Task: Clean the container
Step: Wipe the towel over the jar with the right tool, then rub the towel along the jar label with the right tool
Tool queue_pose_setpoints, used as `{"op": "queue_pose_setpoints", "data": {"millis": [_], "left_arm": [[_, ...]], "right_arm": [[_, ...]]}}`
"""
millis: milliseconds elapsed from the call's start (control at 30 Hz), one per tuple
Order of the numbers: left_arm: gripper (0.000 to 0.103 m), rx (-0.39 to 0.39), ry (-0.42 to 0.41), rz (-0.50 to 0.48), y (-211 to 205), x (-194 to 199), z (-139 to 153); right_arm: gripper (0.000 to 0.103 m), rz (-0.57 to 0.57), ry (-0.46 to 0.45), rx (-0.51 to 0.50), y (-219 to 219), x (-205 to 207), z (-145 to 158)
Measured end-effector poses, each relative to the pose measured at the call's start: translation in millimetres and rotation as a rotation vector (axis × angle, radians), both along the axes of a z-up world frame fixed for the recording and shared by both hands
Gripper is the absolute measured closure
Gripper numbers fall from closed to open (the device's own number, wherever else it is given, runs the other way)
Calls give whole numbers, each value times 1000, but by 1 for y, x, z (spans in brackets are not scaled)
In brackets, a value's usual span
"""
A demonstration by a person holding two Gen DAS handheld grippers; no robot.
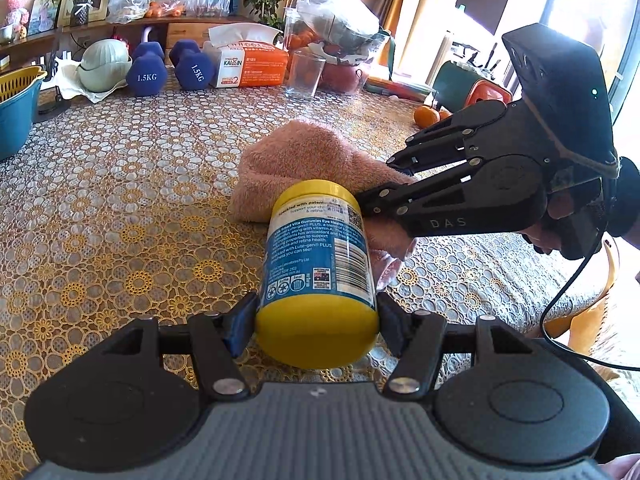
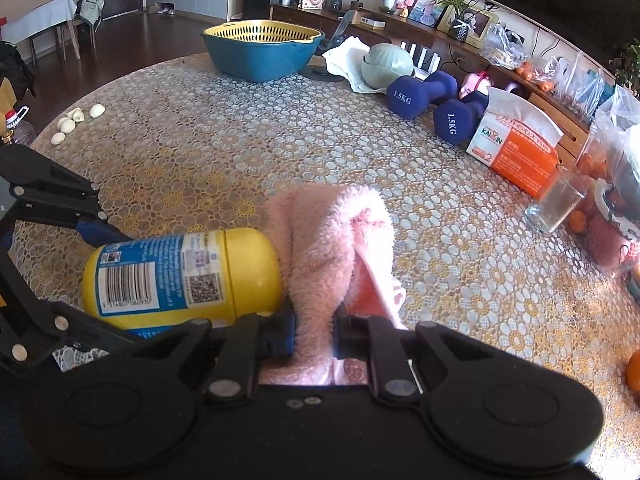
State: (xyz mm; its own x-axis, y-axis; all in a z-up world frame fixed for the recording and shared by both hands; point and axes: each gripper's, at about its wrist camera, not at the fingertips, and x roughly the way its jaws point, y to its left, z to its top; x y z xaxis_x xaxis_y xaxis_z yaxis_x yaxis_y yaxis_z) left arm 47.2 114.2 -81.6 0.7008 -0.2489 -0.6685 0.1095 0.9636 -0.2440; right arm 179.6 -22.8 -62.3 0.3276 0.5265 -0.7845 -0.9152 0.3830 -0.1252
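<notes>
Yellow container (image 1: 316, 276) lying sideways mid-table, clamped at base by left gripper (image 1: 316, 320). Right gripper (image 2: 314, 328) pinched tight on pink cloth (image 2: 332, 248), cloth pressed vs container's far end. Open tablecloth (image 1: 120, 200) to left & ahead; dumbbells (image 1: 168, 68), tissue box (image 1: 248, 62), glass (image 1: 306, 74) along far edge

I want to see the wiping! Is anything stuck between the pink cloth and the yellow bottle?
Nothing visible. The pink cloth, pinched by the right gripper, lies right against the lid end of the yellow bottle, which the left gripper holds lying sideways.
</notes>
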Motion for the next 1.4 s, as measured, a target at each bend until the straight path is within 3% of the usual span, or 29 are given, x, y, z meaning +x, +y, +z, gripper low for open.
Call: {"op": "queue_pose_setpoints", "data": {"millis": [133,200,267,400,500,633,767,900,967,1000,1167,1300,1400], "left_arm": [[39,32,-16,1,-3,-3,0],[34,81,-36,5,-8,-7,2],[27,176,-72,-2,-17,-13,4],[27,390,-157,-54,-43,-29,7],[27,505,-198,-103,-64,-37,4],[27,685,-231,-92,-86,-36,-7],[27,739,-229,-92,-95,-31,-20],[30,713,-217,-79,-92,-27,-21],[40,694,-208,-53,-87,-23,-18],[40,663,-199,-46,-83,-22,-16],[40,452,-140,6,-58,-16,0],[40,225,-66,51,-34,-6,10],[40,112,-35,64,-24,-2,15]], "right_arm": [[87,-1,-4,-8,1,0,0],[87,-3,-6,-11,1,-1,0],[87,-6,-10,-14,2,-2,0],[87,-15,-8,-15,3,-1,0],[87,-18,-10,-17,4,-2,-1],[86,-25,-7,-16,4,-3,-1],[86,-26,-8,-16,4,-3,-1],[86,-25,-8,-16,4,-3,-1],[86,-27,-5,-13,4,-3,-1],[86,-29,-2,-10,4,-2,-1],[88,-56,-19,32,-1,-5,5],[88,-60,-38,89,-16,-11,22],[88,-53,-50,135,-28,-18,40]]}}
